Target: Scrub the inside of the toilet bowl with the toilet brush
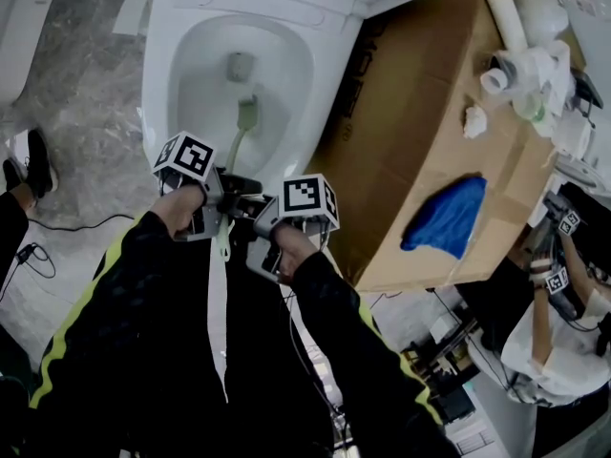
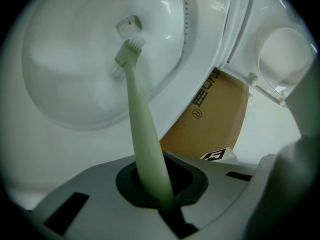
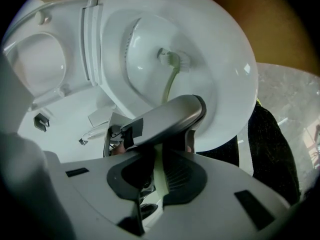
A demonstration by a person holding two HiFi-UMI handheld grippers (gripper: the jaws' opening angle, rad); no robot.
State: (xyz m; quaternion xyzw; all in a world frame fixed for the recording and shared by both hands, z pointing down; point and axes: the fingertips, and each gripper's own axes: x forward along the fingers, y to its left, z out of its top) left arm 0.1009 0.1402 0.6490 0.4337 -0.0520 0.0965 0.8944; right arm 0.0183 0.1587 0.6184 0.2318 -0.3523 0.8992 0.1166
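Toilet bowl (image 1: 286, 36): 1.
Toilet brush (image 1: 246, 117): 1.
Grippers at centre: 2, left gripper (image 2: 162, 196) and right gripper (image 3: 157, 184).
Marker cubes at centre: 2, left cube (image 1: 186, 156) and right cube (image 1: 310, 198).
Smaller marker cubes (image 1: 569, 221) at right edge: 2.
Persons: 2, camera wearer's sleeves (image 1: 105, 303) and second person (image 1: 563, 342) lower right.
Cardboard box (image 1: 420, 113): 1.
Blue cloth (image 1: 449, 213): 1.
Black shoes (image 1: 38, 160) at left edge: 2.
White clutter on box: count unclear.

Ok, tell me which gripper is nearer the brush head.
Left. The left gripper clamps the brush handle nearer the brush head; the right gripper clamps it farther back.
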